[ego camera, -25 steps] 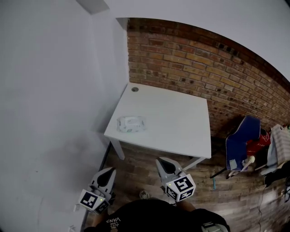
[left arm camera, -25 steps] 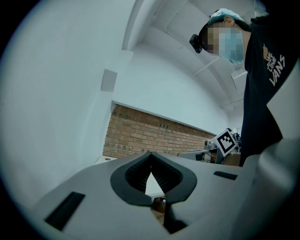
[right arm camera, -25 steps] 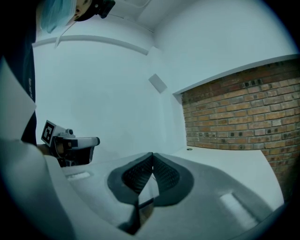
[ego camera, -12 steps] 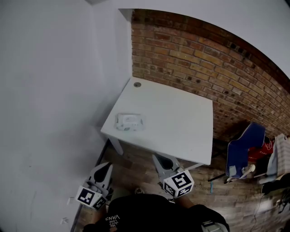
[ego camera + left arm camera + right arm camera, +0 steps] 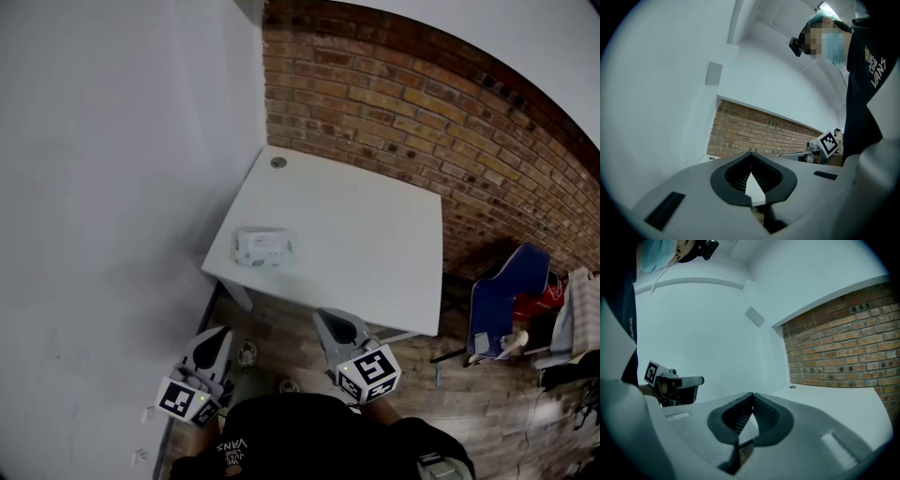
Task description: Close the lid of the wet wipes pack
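left tongs (image 5: 217,337): held low at the person's side, short of the desk (image 5: 375,253), tips pressed together on nothing, since no grasp is due yet. wet wipes pack (image 5: 262,247): lies flat near the desk's front left edge, well apart from both tongs; whether its lid stands open is too small to tell. right tongs (image 5: 330,321): likewise clenched and empty, pointing toward the desk, probably carried ready for the approach. blue chair (image 5: 502,300): off to the right, away from the work.

Soft, dim, bluish indoor light. Heavy fisheye bending and black corners (both gripper views). The fingers (image 5: 736,177) look blurred, while the brick wall (image 5: 754,135) beyond them is sharper.
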`<state>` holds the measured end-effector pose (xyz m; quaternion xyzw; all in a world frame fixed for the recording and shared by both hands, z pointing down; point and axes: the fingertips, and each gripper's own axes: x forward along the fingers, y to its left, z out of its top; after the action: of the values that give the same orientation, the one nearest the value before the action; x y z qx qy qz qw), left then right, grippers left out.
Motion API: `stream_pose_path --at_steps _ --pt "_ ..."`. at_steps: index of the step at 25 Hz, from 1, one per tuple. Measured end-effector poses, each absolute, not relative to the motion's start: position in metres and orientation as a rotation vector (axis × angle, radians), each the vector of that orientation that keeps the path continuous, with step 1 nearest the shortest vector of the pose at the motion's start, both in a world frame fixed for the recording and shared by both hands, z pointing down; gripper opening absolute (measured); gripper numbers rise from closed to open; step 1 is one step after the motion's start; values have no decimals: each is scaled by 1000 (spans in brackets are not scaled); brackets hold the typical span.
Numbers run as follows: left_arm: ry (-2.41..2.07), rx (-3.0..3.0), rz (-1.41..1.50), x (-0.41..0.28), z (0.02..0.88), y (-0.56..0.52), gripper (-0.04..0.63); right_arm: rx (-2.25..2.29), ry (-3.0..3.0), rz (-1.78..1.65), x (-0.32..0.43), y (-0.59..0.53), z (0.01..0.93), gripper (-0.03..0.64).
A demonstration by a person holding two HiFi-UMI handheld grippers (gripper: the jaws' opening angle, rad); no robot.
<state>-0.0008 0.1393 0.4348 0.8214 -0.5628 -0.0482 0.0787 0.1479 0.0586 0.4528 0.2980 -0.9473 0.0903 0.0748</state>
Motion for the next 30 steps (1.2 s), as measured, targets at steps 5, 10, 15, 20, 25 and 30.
stream_pose_path --at_steps 5,10,15,20,25,30 --pt "-1643 2477 -139 -19 433 111 8 936 -2826 268 131 37 451 -3" --pt "-1586 2509 -135 -41 428 78 8 1011 -2809 254 110 9 445 -3" --pt "-1490 2601 -162 -63 422 47 8 1077 -2787 250 85 -15 442 -3" --pt "-1387 2623 -230 -87 417 17 8 1152 -2751 248 59 -35 443 -2" --pt "-1314 2654 -222 -106 419 -12 8 1229 -2715 259 43 -55 443 -3" --pt "-1224 2703 -196 -121 418 -34 8 1307 -2681 272 27 -72 444 -3"
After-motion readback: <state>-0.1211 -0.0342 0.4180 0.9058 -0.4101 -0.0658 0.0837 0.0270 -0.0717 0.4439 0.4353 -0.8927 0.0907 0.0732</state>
